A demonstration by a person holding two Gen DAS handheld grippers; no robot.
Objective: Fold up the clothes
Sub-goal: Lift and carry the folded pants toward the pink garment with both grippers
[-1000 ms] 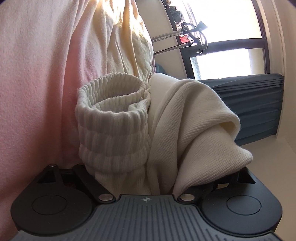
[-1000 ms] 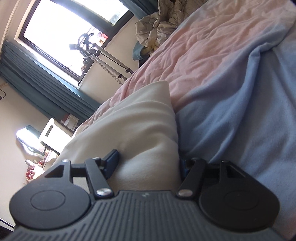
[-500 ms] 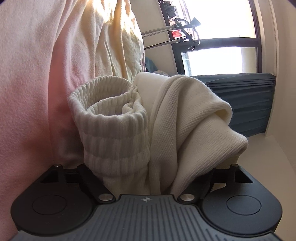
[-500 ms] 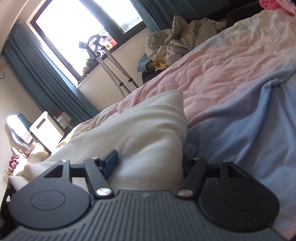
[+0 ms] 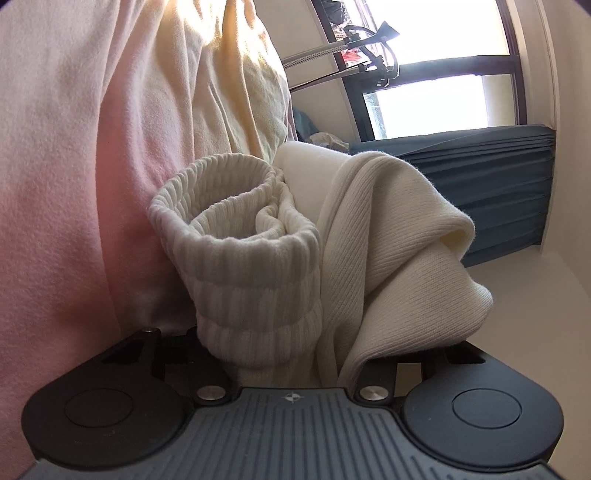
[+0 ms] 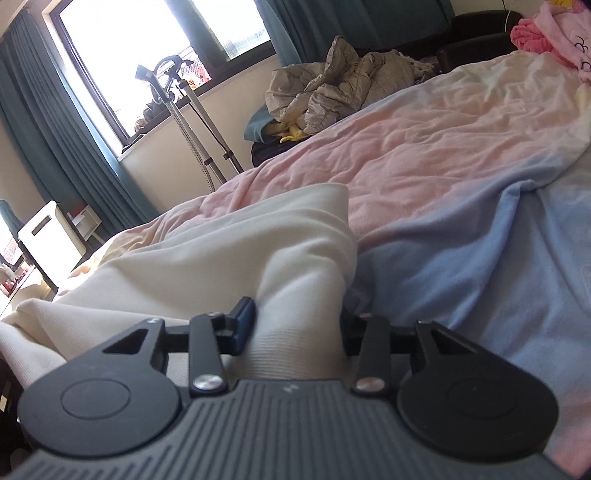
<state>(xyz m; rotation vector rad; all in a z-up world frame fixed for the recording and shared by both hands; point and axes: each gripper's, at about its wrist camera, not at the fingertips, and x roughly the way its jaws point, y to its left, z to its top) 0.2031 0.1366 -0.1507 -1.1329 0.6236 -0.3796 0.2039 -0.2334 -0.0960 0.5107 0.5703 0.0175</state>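
Both pinching one cream sweater (image 6: 229, 258) on pink-and-blue bedspread (image 6: 461, 177): left gripper (image 5: 291, 354) clamped on ribbed cuff (image 5: 240, 258) and bunched folds, right gripper (image 6: 295, 325) on a fold toward the window (image 6: 147, 48).

left wrist: rolled sideways, close on garment (image 5: 388, 258) | right wrist: low over bed (image 6: 461, 177) | shared: garment, window (image 6: 147, 48)

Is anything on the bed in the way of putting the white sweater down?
Nothing visible. Both hand-held grippers, left and right, already clamp the cream sweater. The pink and blue bedspread beyond it lies bare. The crumpled beige quilt and pink clothes sit far off.
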